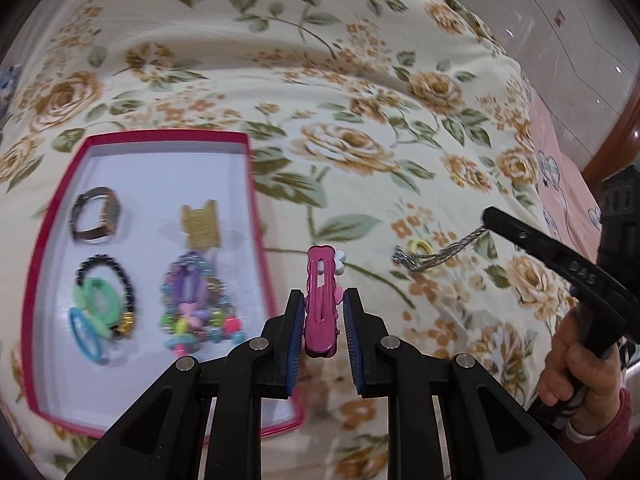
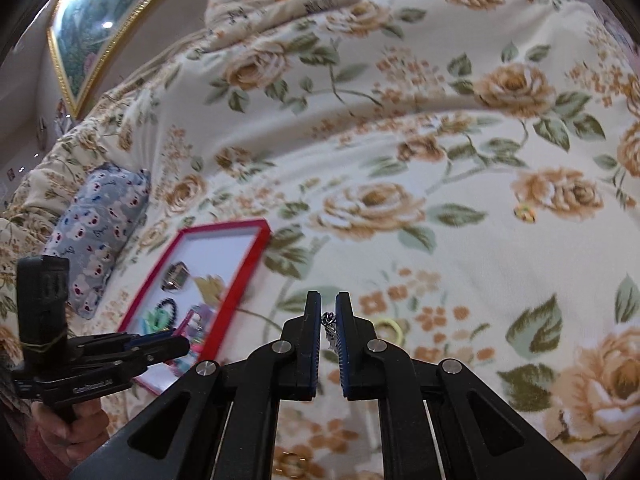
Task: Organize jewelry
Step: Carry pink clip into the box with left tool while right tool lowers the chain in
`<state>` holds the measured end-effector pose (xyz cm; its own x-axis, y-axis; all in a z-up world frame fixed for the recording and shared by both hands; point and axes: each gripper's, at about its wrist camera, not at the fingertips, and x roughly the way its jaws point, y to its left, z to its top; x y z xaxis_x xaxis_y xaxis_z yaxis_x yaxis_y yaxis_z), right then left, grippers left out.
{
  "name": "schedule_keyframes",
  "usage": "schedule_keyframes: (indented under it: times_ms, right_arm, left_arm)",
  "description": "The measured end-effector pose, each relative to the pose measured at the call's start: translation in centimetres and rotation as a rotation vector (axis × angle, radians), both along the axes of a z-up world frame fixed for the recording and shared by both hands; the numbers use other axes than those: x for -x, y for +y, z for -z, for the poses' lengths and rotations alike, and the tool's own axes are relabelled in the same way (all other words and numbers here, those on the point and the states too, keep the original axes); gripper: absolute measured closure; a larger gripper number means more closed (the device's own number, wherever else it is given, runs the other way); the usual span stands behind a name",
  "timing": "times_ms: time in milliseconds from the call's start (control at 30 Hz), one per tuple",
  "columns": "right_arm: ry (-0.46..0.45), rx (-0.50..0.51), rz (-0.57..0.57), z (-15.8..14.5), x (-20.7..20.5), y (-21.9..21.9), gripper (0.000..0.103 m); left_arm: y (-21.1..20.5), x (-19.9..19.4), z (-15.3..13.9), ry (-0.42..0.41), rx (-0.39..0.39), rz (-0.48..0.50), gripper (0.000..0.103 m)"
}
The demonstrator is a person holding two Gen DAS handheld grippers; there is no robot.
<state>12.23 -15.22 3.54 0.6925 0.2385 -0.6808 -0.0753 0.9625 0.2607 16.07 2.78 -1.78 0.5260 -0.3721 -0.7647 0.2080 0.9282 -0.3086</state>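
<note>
My left gripper (image 1: 323, 300) is shut on a pink hair clip (image 1: 321, 300) with a small flower, held upright just right of the red-rimmed box (image 1: 256, 216). The box holds a watch (image 1: 96, 216), a gold comb piece (image 1: 200, 226), a black bead bracelet with green and blue rings (image 1: 100, 304), and a colourful bead heap (image 1: 196, 304). My right gripper (image 2: 328, 312) is shut on a silver chain (image 2: 327, 326). In the left wrist view the chain (image 1: 436, 258) hangs from the right gripper's tip (image 1: 490, 216) down to the bedspread. A yellow ring (image 1: 420, 247) lies beside it.
Everything lies on a floral bedspread (image 1: 360, 80). A blue patterned pillow (image 2: 100, 224) sits left of the box (image 2: 240, 276). A small yellow bead item (image 2: 526, 213) lies far right. A framed picture (image 2: 100, 20) hangs on the wall behind.
</note>
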Motion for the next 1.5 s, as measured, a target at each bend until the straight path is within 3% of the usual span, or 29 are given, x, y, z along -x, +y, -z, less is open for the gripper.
schedule_keyframes:
  times_ms: [500,1033,1200,1500]
  right_arm:
    - [-0.085,-0.031,-0.114,-3.7,0.1,5.2,0.096]
    - [-0.108,-0.111,-0.297,-5.3,-1.1,13.0,0.096]
    - [-0.091,-0.12,-0.344,-4.6,-1.6,15.4,0.096]
    - [0.006,-0.114,-0.372,-0.4,-2.4,17.7,0.096]
  left_arm:
    - [7.1,3.6,-2.0,-0.031,0.001,-0.139,0.084]
    - [10.8,4.7,-1.8,-0.003,-0.042,-0.243,0.084]
    - [11.8,4.3,-1.1,0.021,-0.057,-0.272,0.084]
    - [12.4,3.0,0.6,0.064,-0.093,-0.291,0.084]
